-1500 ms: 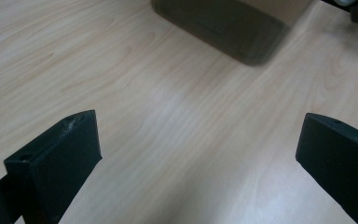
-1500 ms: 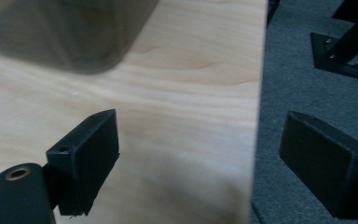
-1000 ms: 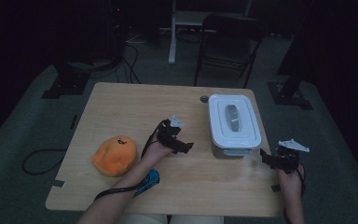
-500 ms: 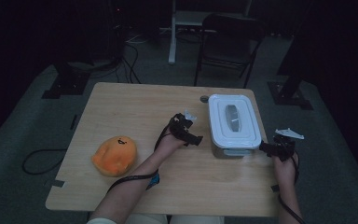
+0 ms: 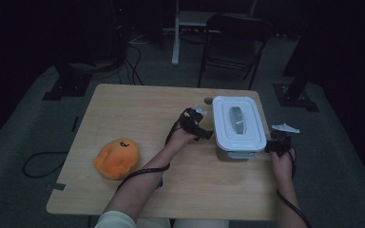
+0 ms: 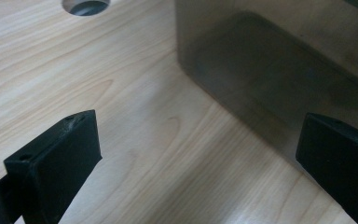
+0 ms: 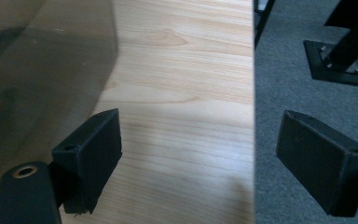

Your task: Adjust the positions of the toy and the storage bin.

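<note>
A clear rectangular container with a white lid (image 5: 239,122) stands on the right part of the wooden table (image 5: 138,114). My left gripper (image 5: 202,130) is close beside its left wall, open. In the left gripper view the two black jaws (image 6: 198,140) stand wide apart over bare wood, with the container wall (image 6: 270,70) just ahead on the right. My right gripper (image 5: 274,145) is by the container's near right corner, open. Its jaws (image 7: 200,135) straddle the table's right edge, and the container wall (image 7: 42,60) lies to their left.
An orange plush toy (image 5: 118,156) lies on the near left of the table. A round cable hole (image 6: 86,4) sits in the tabletop behind the container. A dark folding chair (image 5: 233,38) and stand bases (image 5: 294,95) are on the grey carpet beyond the table.
Both grippers have moved forward and closed in on the container, the left one travelling right to its left wall and the right one up to its right side. The plush has not moved.
</note>
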### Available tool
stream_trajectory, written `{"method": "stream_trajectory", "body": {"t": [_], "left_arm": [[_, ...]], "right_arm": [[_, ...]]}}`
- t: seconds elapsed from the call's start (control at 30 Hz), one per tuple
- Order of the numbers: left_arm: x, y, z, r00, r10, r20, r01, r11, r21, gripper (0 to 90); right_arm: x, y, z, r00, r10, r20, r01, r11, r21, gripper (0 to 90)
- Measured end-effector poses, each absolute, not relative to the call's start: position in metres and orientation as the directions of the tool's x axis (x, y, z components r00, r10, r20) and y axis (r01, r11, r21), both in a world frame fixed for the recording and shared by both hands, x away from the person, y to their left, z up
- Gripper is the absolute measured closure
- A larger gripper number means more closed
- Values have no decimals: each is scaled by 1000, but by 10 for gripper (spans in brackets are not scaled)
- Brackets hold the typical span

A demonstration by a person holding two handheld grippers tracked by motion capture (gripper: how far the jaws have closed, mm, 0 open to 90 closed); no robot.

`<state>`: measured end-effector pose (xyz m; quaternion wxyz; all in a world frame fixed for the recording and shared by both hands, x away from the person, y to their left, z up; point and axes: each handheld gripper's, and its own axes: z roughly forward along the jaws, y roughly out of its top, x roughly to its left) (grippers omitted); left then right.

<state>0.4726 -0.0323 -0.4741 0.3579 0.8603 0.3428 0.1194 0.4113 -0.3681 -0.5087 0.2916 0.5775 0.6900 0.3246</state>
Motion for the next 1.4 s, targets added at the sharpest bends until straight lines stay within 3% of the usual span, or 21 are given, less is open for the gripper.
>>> {"method": "stream_trajectory", "body": {"t": [0.33,0.63,1.33,1.4], "left_arm": [[467,-35,-473,780,626,16,452,-580,677,5],[459,-15,-468,766,642,43,449,-581,678,5],[440,27,-473,746,665,17,488,-565,665,5],[442,29,-474,743,669,23,484,-561,672,5]], "right_arm": [[410,-360,-508,-243,970,7,599,145,788,194],[408,-338,-502,-301,953,24,583,164,796,212],[408,-300,-500,-399,917,27,552,217,805,234],[408,-299,-500,-403,915,6,545,235,805,196]]}}
